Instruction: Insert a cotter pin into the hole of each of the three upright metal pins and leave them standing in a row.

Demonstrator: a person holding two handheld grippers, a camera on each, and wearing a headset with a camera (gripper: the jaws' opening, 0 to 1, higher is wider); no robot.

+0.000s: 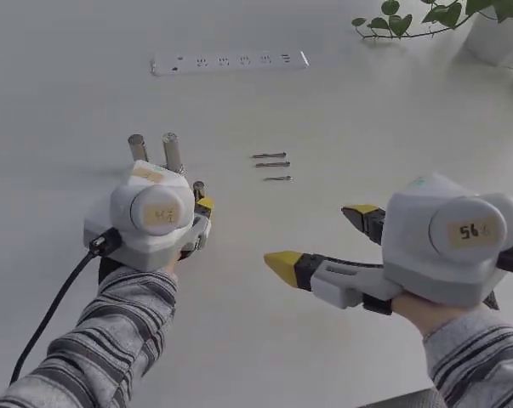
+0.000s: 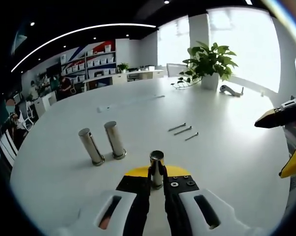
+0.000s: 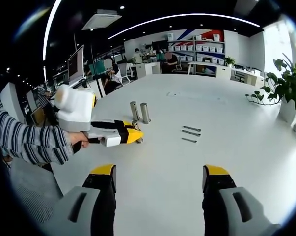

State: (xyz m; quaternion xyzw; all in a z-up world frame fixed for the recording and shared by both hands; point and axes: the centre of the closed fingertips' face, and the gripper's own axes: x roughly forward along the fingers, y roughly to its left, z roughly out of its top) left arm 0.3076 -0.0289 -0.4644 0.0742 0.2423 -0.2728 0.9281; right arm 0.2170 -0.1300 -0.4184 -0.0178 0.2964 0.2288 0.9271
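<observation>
Head view: clamps left tool (image 1: 201, 208) tight around one upright metal pin (image 1: 199, 190). Holds right tool (image 1: 320, 238) low over the desk (image 1: 239, 323), jaws spread wide, nothing between them. Shows two more metal pins (image 1: 172, 153) standing side by side just beyond the gripped one. Shows three cotter pins (image 1: 271, 166) lying in a row on the desk, well apart from both tools.
</observation>
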